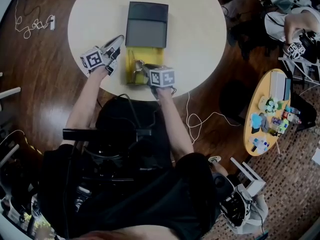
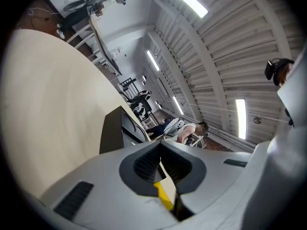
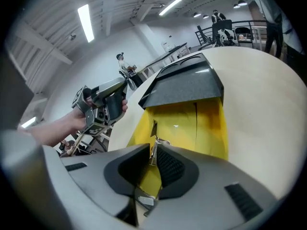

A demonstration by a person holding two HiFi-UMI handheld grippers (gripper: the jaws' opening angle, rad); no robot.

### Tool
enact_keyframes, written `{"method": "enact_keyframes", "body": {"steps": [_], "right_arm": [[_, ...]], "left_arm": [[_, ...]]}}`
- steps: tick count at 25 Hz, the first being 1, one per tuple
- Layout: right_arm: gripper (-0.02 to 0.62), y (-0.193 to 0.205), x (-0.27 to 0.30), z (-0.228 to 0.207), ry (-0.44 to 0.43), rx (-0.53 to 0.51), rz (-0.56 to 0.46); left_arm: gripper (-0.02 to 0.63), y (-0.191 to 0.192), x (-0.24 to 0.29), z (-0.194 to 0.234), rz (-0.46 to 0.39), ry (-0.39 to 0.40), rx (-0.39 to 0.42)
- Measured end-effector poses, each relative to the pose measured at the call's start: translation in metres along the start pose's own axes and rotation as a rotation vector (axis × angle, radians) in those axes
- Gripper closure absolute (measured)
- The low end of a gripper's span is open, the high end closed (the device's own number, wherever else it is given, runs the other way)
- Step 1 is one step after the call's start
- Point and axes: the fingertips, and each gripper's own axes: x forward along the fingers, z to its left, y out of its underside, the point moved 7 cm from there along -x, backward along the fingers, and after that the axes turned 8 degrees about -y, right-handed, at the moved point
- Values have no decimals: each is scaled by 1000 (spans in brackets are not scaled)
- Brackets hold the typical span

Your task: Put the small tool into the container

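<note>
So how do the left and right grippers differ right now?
The right gripper grips a small metal tool; the left gripper is empty. The right tilts down over the yellow container; the left points level, off to its left. Both are shut.

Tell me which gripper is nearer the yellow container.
Right. The right gripper hangs over the near end of the yellow container, fingers on a small metal tool; the left gripper is off its left side, above the table.
</note>
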Motion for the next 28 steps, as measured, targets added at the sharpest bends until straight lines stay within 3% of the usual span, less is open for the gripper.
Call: {"method": "enact_keyframes", "body": {"steps": [2,9,12,14,19,23,25,28], "right_arm": [[614,1,6,1,-1,3,21],[614,0,23,12,-61,61,26],[614,-1,23,13,-61,40,15],[560,-2,19,13,-51,20,-4],[560,-6,-4,13,-62,-12,-91],[560,-7,-33,22,-71,-190,-178],[554,4,-43,24,-27,-355,-119],[482,28,-43,35,9,-578,32]], "left_arm": [[612,-2,10,5,34,-37,34],[612,5,33,7,153,-40,110],[612,4,38,4,169,-37,138],[612,3,40,2,174,-35,154],[612,-11,45,-7,190,-26,209],[612,-26,56,-7,208,-18,271],[612,-28,68,-8,233,-7,295],[612,-26,90,-12,308,12,331]]}}
